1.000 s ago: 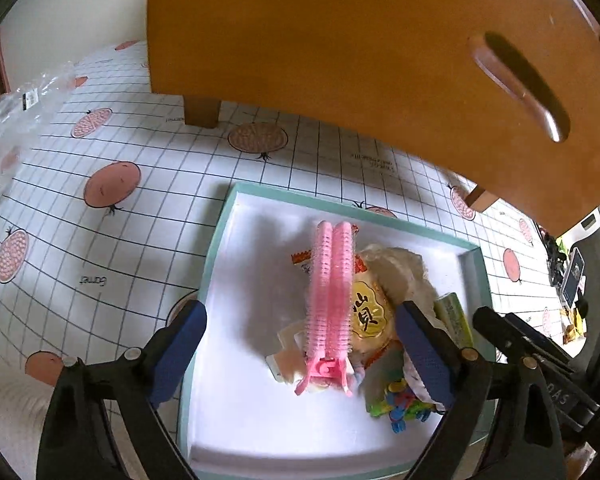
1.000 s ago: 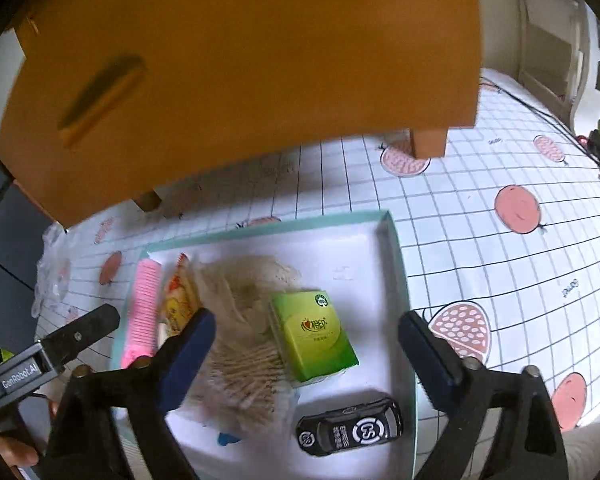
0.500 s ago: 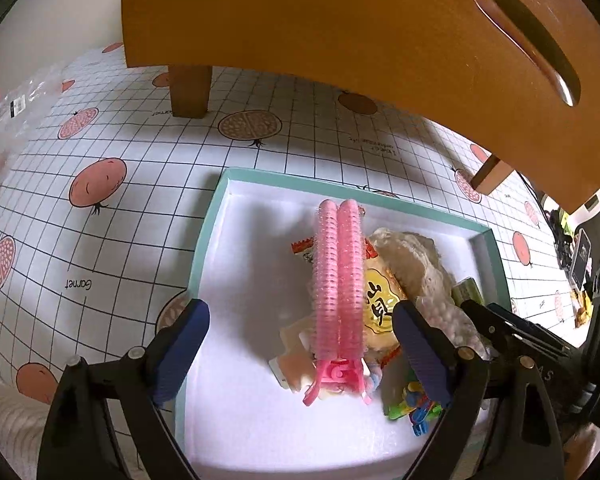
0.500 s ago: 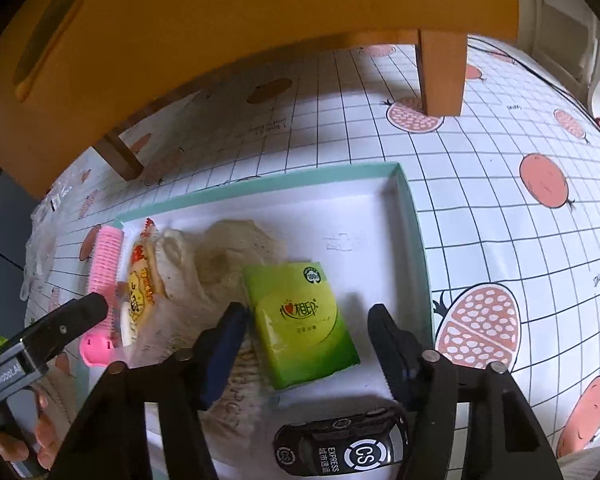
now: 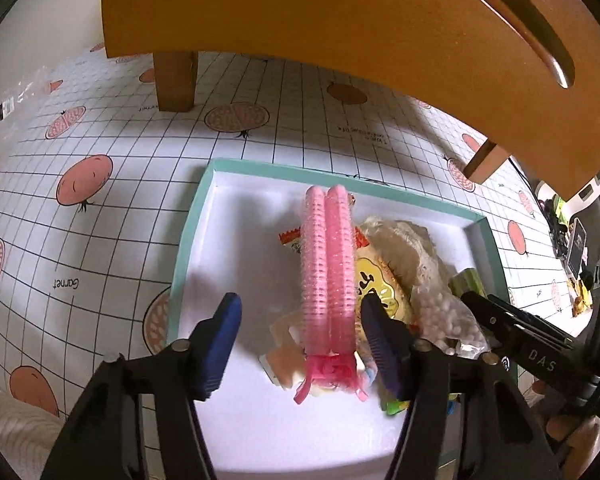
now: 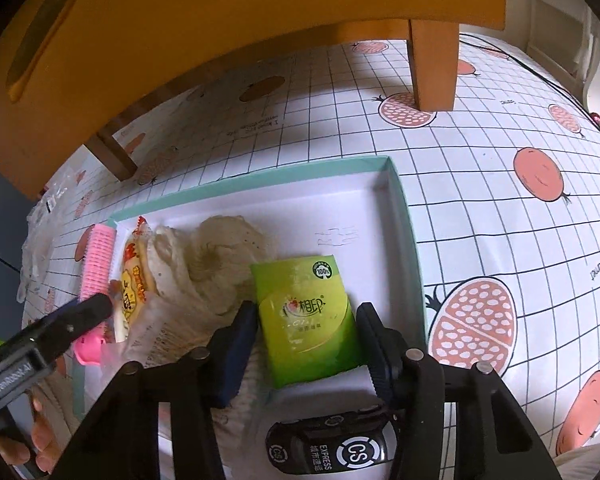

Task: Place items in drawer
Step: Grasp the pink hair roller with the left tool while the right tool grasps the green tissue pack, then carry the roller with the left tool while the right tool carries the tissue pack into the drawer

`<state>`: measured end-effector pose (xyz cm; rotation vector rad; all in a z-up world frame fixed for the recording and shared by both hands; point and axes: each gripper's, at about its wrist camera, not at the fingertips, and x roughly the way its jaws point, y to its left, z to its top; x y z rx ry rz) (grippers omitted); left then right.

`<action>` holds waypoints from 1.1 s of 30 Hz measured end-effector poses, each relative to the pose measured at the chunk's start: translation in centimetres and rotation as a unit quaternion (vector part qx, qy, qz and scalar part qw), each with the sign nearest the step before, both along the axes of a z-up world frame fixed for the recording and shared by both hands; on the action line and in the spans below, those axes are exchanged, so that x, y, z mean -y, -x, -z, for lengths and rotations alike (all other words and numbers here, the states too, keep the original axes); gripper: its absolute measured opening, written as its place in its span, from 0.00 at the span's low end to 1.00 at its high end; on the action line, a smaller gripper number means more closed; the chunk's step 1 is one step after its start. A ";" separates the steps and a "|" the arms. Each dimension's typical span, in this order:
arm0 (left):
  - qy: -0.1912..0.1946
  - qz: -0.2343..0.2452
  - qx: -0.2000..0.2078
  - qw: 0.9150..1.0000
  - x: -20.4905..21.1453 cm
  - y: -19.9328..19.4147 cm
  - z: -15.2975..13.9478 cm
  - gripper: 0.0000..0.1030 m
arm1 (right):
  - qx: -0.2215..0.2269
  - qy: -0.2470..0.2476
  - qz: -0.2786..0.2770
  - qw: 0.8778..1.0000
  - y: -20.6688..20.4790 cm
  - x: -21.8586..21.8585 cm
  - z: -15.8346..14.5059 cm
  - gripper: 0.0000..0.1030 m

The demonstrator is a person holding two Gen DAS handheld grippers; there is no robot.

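While tongs straddle tissues, snacks perhaps crowd them.

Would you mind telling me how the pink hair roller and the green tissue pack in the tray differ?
The pink hair roller is long, ridged and doubled; the green tissue pack is flat, smooth and rectangular. The roller lies on the snack packets at the tray's left side; the pack lies further right, on the white floor. Both sit between a tool's fingers.

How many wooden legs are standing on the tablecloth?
3: one leg far left, one right, another seen by the right camera. More may be hidden.
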<state>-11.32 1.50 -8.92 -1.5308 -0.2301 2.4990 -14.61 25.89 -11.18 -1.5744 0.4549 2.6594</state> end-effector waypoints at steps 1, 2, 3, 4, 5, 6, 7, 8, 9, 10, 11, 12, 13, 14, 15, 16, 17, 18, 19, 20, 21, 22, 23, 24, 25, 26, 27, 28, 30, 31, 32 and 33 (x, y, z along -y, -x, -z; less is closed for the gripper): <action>-0.003 0.001 -0.001 1.000 0.1 0.0 0.0 0.48 | 0.000 0.003 0.002 1.000 0.0 0.0 0.0 0.52; -0.007 0.002 0.000 1.000 0.2 0.0 0.0 0.42 | 0.000 0.004 0.003 1.000 0.0 0.0 0.0 0.52; -0.011 0.003 0.001 1.000 0.2 0.0 0.0 0.40 | 0.000 0.004 0.004 1.000 0.0 -0.1 0.0 0.52; -0.017 0.004 0.002 1.000 0.2 0.0 0.0 0.37 | 0.000 0.004 0.005 1.000 -0.1 -0.1 0.0 0.52; -0.021 0.004 0.001 1.000 0.2 -0.1 0.0 0.33 | 0.000 0.004 0.005 1.000 -0.1 -0.1 0.0 0.52; -0.024 0.005 0.000 1.000 0.2 -0.1 0.0 0.31 | 0.000 0.004 0.005 1.000 -0.1 -0.1 0.0 0.52; -0.026 0.007 -0.001 1.000 0.2 -0.1 -0.1 0.28 | 0.000 0.004 0.006 1.000 -0.2 -0.1 0.0 0.52; -0.026 0.007 -0.002 1.000 0.1 -0.1 -0.1 0.28 | -0.001 0.004 0.006 1.000 -0.2 -0.1 -0.1 0.52; -0.026 0.008 -0.003 1.000 0.1 -0.1 -0.1 0.28 | -0.002 0.005 0.005 1.000 -0.2 -0.1 -0.1 0.52; -0.027 0.008 -0.003 1.000 0.1 -0.2 -0.1 0.28 | -0.003 0.005 0.004 1.000 -0.3 -0.1 -0.1 0.52; -0.029 0.008 -0.003 1.000 0.1 -0.2 -0.1 0.28 | -0.004 0.005 0.004 1.000 -0.3 -0.1 -0.2 0.52; -0.030 0.007 -0.004 1.000 0.2 -0.2 -0.2 0.28 | -0.004 0.005 0.004 1.000 -0.3 0.0 -0.2 0.52; -0.030 0.006 -0.005 1.000 0.3 -0.2 -0.2 0.28 | -0.005 0.005 0.003 1.000 -0.3 0.0 -0.3 0.52; -0.032 0.004 -0.006 0.999 0.3 -0.3 -0.3 0.28 | -0.006 0.005 0.002 1.000 -0.3 0.1 -0.3 0.52; -0.034 0.003 -0.008 0.999 0.5 -0.3 -0.3 0.28 | -0.007 0.004 0.001 1.000 -0.3 0.1 -0.4 0.52; -0.034 0.001 -0.009 0.999 0.6 -0.4 -0.4 0.28 | -0.010 0.003 0.001 1.000 -0.4 0.1 -0.5 0.51; -0.035 0.000 -0.011 0.999 0.7 -0.5 -0.5 0.28 | -0.012 0.003 0.001 1.000 -0.5 0.1 -0.6 0.51; -0.036 -0.001 -0.012 0.999 0.8 -0.6 -0.6 0.27 | -0.013 0.003 0.001 1.000 -0.6 0.1 -0.7 0.51; -0.037 -0.002 -0.013 0.999 0.9 -0.6 -0.7 0.27 | -0.016 0.003 0.002 1.000 -0.7 0.0 -0.8 0.51; -0.039 -0.003 -0.014 0.999 1.0 -0.7 -0.8 0.27 | -0.017 0.003 0.003 1.000 -0.8 0.0 -0.9 0.51; -0.041 -0.005 -0.015 0.999 1.2 -0.8 -1.0 0.27 | -0.019 0.004 0.004 1.000 -0.9 0.0 -1.0 0.51; -0.043 -0.007 -0.017 0.999 1.3 -1.0 -1.2 0.27 | -0.021 0.005 0.006 1.000 -1.0 0.1 -1.2 0.51; -0.044 -0.009 -0.018 0.999 1.5 -1.1 -1.4 0.27 | -0.023 0.006 0.007 1.000 -1.1 0.1 -1.4 0.51; -0.044 -0.012 -0.021 0.999 1.6 -1.3 -1.8 0.27 | -0.025 0.008 0.009 1.000 -1.3 0.1 -1.6 0.51; -0.044 -0.014 -0.024 0.999 1.7 -1.5 -2.0 0.27 | -0.029 0.011 0.011 0.999 -1.5 0.1 -2.0 0.51; -0.045 -0.015 -0.026 0.999 1.7 -1.6 -2.4 0.27 | -0.033 0.012 0.011 0.999 -1.7 0.1 -2.4 0.51; -0.048 -0.016 -0.029 0.998 1.8 -1.8 -2.8 0.27 | -0.037 0.012 0.011 0.999 -1.8 0.1 -2.8 0.51; -0.051 -0.015 -0.034 0.998 1.8 -2.0 -3.4 0.27 | -0.044 0.013 0.011 0.999 -2.0 0.2 -3.4 0.51; -0.053 -0.013 -0.047 0.997 1.7 -2.3 -4.7 0.27 | -0.054 0.016 0.011 0.998 -2.3 0.3 -4.3 0.51; -0.057 -0.011 -0.057 0.997 1.7 -2.6 -5.7 0.27 | -0.062 0.017 0.010 0.998 -2.5 0.5 -5.0 0.51; -0.058 -0.009 -0.062 0.996 1.6 -2.7 -6.2 0.27 | -0.067 0.017 0.009 0.998 -2.7 0.6 -5.5 0.51; -0.059 -0.008 -0.069 0.996 1.5 -2.9 -6.9 0.27 | -0.074 0.015 0.007 0.997 -2.9 0.8 -6.3 0.51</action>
